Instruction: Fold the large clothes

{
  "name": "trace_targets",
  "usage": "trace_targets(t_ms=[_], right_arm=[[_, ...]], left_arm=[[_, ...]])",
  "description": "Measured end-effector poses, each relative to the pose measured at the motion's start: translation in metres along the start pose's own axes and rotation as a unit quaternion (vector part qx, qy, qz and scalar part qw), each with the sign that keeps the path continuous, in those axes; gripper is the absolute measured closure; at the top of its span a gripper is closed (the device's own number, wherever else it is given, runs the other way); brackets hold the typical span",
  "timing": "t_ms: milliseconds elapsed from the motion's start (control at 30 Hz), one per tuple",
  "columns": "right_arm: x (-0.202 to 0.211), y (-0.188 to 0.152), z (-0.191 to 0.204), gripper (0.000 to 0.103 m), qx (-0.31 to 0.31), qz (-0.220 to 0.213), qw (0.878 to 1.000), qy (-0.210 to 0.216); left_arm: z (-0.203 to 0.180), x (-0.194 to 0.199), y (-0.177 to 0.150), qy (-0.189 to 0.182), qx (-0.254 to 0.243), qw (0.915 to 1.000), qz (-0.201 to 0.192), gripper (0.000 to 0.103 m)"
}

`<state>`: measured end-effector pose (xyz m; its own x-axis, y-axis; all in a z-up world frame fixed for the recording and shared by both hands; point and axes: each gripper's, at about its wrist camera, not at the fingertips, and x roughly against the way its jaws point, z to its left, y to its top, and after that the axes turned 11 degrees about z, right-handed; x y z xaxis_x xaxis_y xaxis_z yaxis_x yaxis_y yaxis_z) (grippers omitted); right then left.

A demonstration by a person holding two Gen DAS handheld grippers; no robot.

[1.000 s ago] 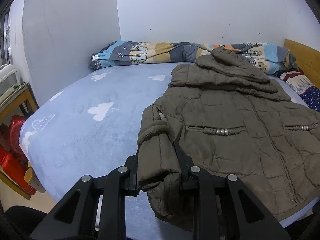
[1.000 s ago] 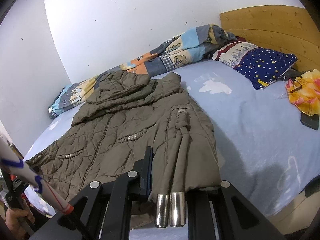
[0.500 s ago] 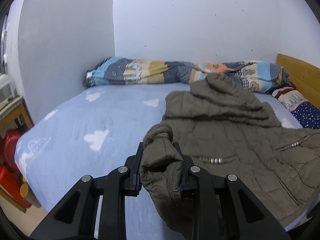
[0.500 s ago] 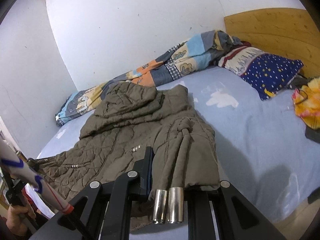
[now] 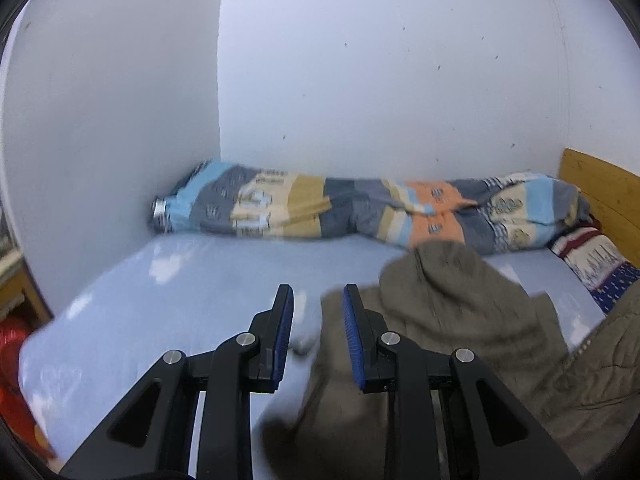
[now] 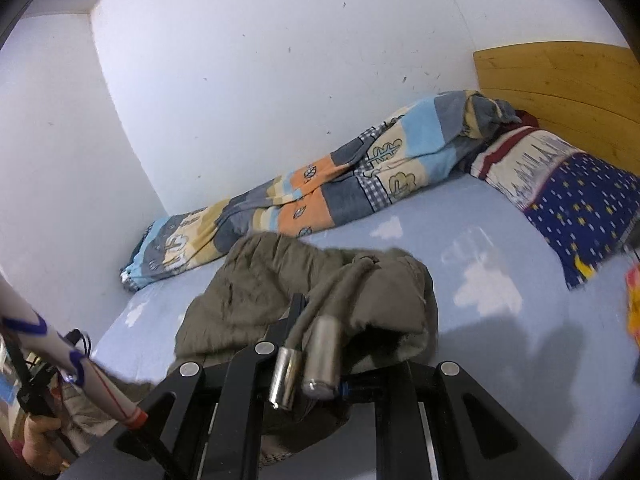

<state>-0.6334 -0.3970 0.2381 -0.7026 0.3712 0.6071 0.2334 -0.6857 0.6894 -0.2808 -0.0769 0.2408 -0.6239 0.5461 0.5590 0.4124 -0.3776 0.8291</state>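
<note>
An olive padded jacket (image 5: pixel 460 320) lies bunched on the light blue bed (image 5: pixel 180 300). My left gripper (image 5: pixel 316 320) hovers above the jacket's left edge. Its blue pads (image 5: pixel 282 336) stand a narrow gap apart with only bed sheet showing between them; the fabric lies below and to the right. My right gripper (image 6: pixel 332 340) is shut on the jacket's (image 6: pixel 256 284) edge, lifted and folded over toward the hood. Two metal cord ends (image 6: pixel 320 360) dangle over its fingers. Fabric hides the right gripper's right finger.
A patchwork quilt (image 5: pixel 360 212) is rolled along the far wall. A starry blue pillow (image 6: pixel 580 208) lies by the wooden headboard (image 6: pixel 560 88). Red items (image 5: pixel 12 380) sit off the bed's left edge. A person's hand (image 6: pixel 40 436) and white sleeve (image 6: pixel 60 344) show at lower left.
Both grippers rose and moved toward the far wall. The sleeve that was clamped in the left gripper is no longer between its pads. The right gripper carried the jacket's edge over toward the hood.
</note>
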Motion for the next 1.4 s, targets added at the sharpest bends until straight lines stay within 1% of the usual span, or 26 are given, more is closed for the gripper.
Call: trace_targets(t_ms=[67,133,167,267,367,467,533,600,633,667,700,733,767,867,900,933,1000,1067,1100,1133,1167,1233,1267,1300,1367,1400], right_arm=[[-0.032,0.033,-0.002,0.090,-0.004,0.010,1.000,-0.006],[-0.061,0.058,-0.006,0.090,-0.006,0.020,1.000,-0.011],[-0.075,0.068,-0.009,0.090,-0.009,0.024,1.000,-0.015],[-0.125,0.101,-0.024,0.090,-0.034,0.033,0.998,-0.030],[-0.167,0.128,-0.039,0.090,-0.060,0.039,0.996,-0.050],[-0.210,0.146,-0.049,0.090,-0.075,0.060,0.993,-0.070],[-0.234,0.152,-0.055,0.090,-0.078,0.076,0.991,-0.080],[-0.256,0.153,-0.063,0.089,-0.087,0.089,0.988,-0.089],[-0.266,0.153,-0.068,0.087,-0.098,0.098,0.986,-0.089],[-0.277,0.153,-0.074,0.085,-0.108,0.110,0.985,-0.084],[-0.285,0.153,-0.081,0.080,-0.120,0.115,0.983,-0.074],[-0.290,0.153,-0.087,0.075,-0.135,0.118,0.982,-0.060],[-0.294,0.153,-0.094,0.072,-0.152,0.126,0.979,-0.041],[-0.287,0.154,-0.103,0.065,-0.172,0.123,0.977,-0.001],[-0.281,0.153,-0.103,0.059,-0.170,0.119,0.978,0.008],[-0.272,0.154,-0.104,0.054,-0.168,0.113,0.979,0.020],[-0.255,0.157,-0.105,0.048,-0.161,0.095,0.982,0.036],[-0.238,0.159,-0.108,0.046,-0.155,0.081,0.984,0.045],[-0.234,0.159,-0.105,0.046,-0.146,0.077,0.985,0.047],[-0.231,0.157,-0.098,0.046,-0.120,0.080,0.989,0.040],[-0.233,0.153,-0.087,0.046,-0.089,0.091,0.991,0.027],[-0.242,0.141,-0.071,0.046,-0.042,0.111,0.993,0.014],[-0.250,0.134,-0.063,0.046,-0.020,0.124,0.992,0.008],[-0.260,0.126,-0.054,0.046,0.003,0.138,0.990,-0.009],[-0.281,0.112,-0.041,0.046,0.046,0.150,0.987,-0.046],[-0.291,0.109,-0.040,0.046,0.055,0.158,0.984,-0.059]], left_arm=[[-0.007,-0.028,0.032,-0.004,-0.001,1.0000,0.006,0.078],[-0.012,-0.053,0.056,-0.005,0.002,0.9998,0.020,0.077],[-0.011,-0.071,0.072,-0.001,0.011,0.9996,0.026,0.077],[0.004,-0.102,0.101,0.013,0.040,0.9987,0.029,0.075],[0.021,-0.118,0.121,0.026,0.054,0.9980,0.018,0.075],[0.022,-0.133,0.128,0.035,0.035,0.9986,0.021,0.075],[0.013,-0.142,0.124,0.028,0.019,0.9991,0.026,0.074],[-0.005,-0.152,0.116,0.007,0.002,0.9992,0.039,0.074],[-0.019,-0.160,0.110,-0.008,-0.013,0.9986,0.050,0.074],[-0.035,-0.168,0.102,-0.020,-0.028,0.9975,0.061,0.074],[-0.048,-0.174,0.094,-0.030,-0.040,0.9964,0.069,0.074],[-0.062,-0.183,0.088,-0.042,-0.052,0.9946,0.079,0.074],[-0.080,-0.195,0.078,-0.060,-0.066,0.9911,0.099,0.074],[-0.111,-0.224,0.060,-0.080,-0.079,0.9841,0.138,0.074],[-0.117,-0.230,0.057,-0.081,-0.081,0.9827,0.146,0.074],[-0.123,-0.237,0.055,-0.077,-0.084,0.9822,0.149,0.074],[-0.130,-0.248,0.052,-0.068,-0.091,0.9824,0.148,0.074],[-0.131,-0.258,0.052,-0.064,-0.087,0.9817,0.157,0.074],[-0.131,-0.263,0.052,-0.063,-0.082,0.9816,0.161,0.074],[-0.131,-0.268,0.051,-0.061,-0.081,0.9813,0.164,0.074],[-0.132,-0.273,0.050,-0.058,-0.083,0.9806,0.168,0.074],[-0.133,-0.280,0.047,-0.053,-0.086,0.9792,0.176,0.074],[-0.136,-0.287,0.044,-0.049,-0.091,0.9777,0.183,0.074],[-0.136,-0.291,0.042,-0.046,-0.094,0.9765,0.188,0.073],[-0.138,-0.302,0.037,-0.037,-0.097,0.9750,0.196,0.072],[-0.138,-0.307,0.036,-0.036,-0.096,0.9748,0.198,0.071]])
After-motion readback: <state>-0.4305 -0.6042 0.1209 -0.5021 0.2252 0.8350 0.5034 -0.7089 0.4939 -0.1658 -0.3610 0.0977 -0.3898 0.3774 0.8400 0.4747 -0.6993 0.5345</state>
